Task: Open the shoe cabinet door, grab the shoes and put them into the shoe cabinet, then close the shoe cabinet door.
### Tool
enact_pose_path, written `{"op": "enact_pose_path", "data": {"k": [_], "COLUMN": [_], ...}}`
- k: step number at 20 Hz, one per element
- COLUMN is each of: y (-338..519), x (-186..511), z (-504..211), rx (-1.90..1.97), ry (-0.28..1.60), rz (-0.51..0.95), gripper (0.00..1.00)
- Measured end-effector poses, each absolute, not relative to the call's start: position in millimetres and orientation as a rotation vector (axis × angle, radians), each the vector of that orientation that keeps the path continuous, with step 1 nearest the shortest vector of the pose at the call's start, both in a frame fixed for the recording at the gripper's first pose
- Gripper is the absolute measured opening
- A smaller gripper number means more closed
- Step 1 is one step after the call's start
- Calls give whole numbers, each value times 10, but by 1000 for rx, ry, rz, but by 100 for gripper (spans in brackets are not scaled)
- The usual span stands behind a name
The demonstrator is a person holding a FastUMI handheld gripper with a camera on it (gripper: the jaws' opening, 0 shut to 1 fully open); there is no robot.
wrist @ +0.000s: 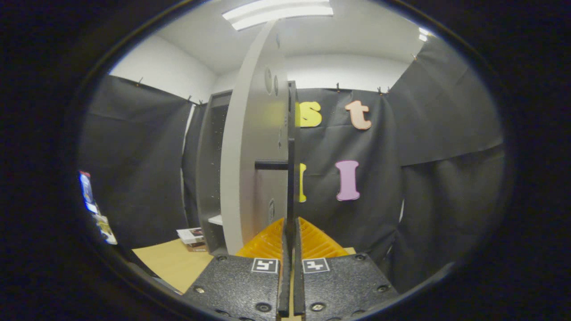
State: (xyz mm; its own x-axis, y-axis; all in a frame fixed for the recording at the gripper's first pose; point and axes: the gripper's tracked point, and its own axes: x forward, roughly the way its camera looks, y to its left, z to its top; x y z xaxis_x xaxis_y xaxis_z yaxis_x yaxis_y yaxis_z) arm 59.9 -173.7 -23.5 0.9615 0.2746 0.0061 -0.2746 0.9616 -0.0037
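Pinching the thin dark handle (291,178) on the stiff, light-looking cabinet door (256,147), your gripper (290,238) grips its rigid edge, so hold there.

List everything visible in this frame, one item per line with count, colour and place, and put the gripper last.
Cabinet door: one, light grey, swung open and seen nearly edge-on, just ahead of the fingers.
Door handle: one, black, a vertical bar with a short horizontal post to the door; its lower end runs down between the fingers.
Shoe cabinet: one, dark grey frame, behind the door; a pale shelf edge shows low inside.
Table: one, light wood, under the cabinet.
Booklets: small stack, white and dark covers, on the table beside the cabinet base.
Ceiling light: one, white, overhead.
Gripper: one; fingers nearly closed around the handle bar. Whether both press on it cannot be told.
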Motion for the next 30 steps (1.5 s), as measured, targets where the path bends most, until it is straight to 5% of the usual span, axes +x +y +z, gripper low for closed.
{"op": "enact_pose_path", "data": {"k": [7, 10, 15, 19, 30], "y": [-1821, -1884, -1951, -1847, -939], "x": [635, 468, -13, -298, -765], "z": [-262, -242, -332, -740, -1137], "rx": [95, 162, 284, 144, -29], "ry": [64, 66, 40, 122, 39], "rz": [356, 318, 214, 116, 67], "gripper": [7, 15, 72, 100, 100]}}
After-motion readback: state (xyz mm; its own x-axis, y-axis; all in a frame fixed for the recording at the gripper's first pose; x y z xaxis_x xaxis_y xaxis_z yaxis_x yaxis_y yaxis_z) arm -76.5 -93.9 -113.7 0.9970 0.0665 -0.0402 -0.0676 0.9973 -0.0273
